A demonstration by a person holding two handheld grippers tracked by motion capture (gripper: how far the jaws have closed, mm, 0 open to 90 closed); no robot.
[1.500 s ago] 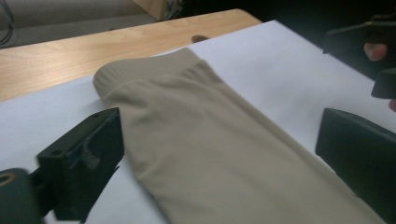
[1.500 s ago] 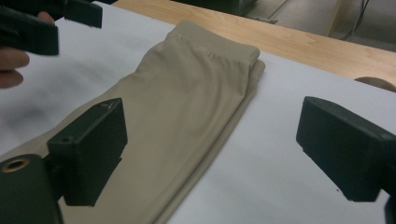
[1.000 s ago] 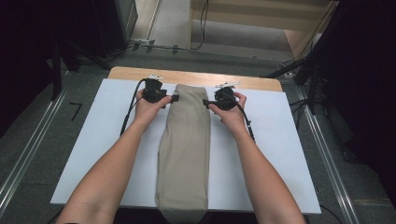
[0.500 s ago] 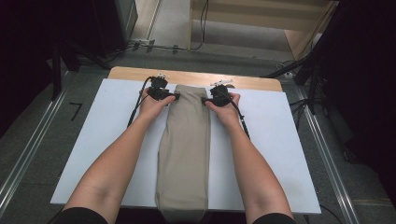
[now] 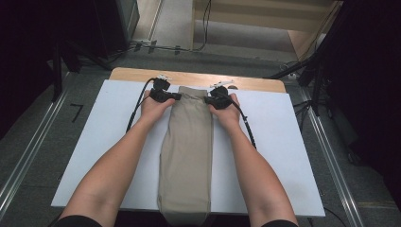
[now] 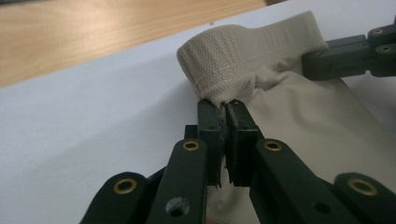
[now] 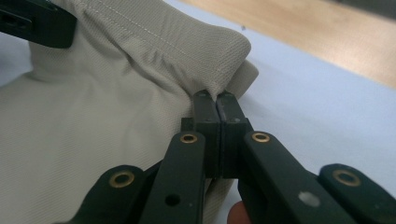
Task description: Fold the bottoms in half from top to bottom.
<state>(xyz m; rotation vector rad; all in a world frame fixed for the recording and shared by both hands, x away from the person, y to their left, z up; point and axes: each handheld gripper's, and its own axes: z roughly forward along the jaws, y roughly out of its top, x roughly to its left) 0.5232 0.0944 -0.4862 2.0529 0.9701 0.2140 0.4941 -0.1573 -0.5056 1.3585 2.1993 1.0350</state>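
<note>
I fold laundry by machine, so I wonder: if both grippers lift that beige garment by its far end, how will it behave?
The beige garment would probably hang limp: its waistband already buckles where the left gripper pinches it. It looks light, being thin knit. The right gripper bites little fabric, so it might slip.

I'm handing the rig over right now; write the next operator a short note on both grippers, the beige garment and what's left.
Left gripper: jaws have just closed, pinching the beige garment at its far left corner.
Right gripper: jaws have just closed, pinching the far right corner.
Garment: folded into a long strip, lengthwise on the white board, near end hanging over the front edge.
Done: both corners gripped.
Left: probably lift and fold toward you.
</note>
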